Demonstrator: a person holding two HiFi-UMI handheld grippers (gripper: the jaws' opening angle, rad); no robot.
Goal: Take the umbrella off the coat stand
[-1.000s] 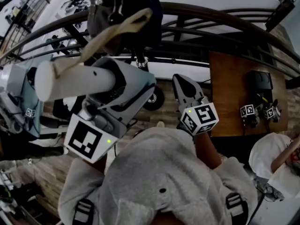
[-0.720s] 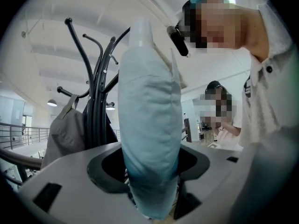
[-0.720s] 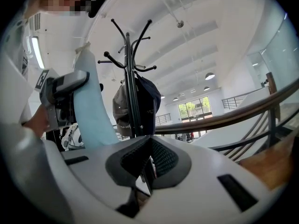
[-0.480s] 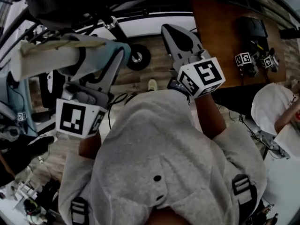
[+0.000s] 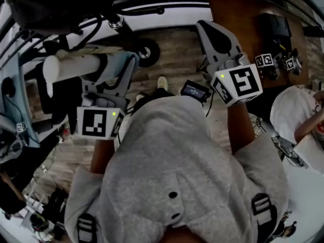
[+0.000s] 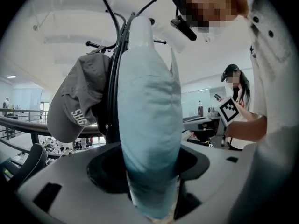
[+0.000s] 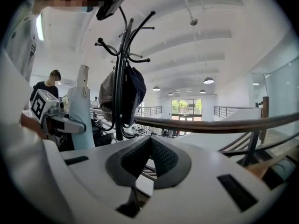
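The folded umbrella is light blue with a white handle and lies level across my left gripper, which is shut on its fabric. In the left gripper view the umbrella stands upright between the jaws, apart from the black coat stand behind it. A grey cap hangs on the stand. My right gripper is out in front at the right, shut and empty. In the right gripper view the umbrella shows to the left of the coat stand.
A dark bag or cap tops the stand, whose pole runs to a wheeled base. A wooden table with marker-cube devices stands at the right. A curved railing runs ahead. A bystander stands nearby.
My left gripper has come down with the umbrella, away from the stand's hooks. The right gripper has shifted to the right. The head view has swung down towards the floor.
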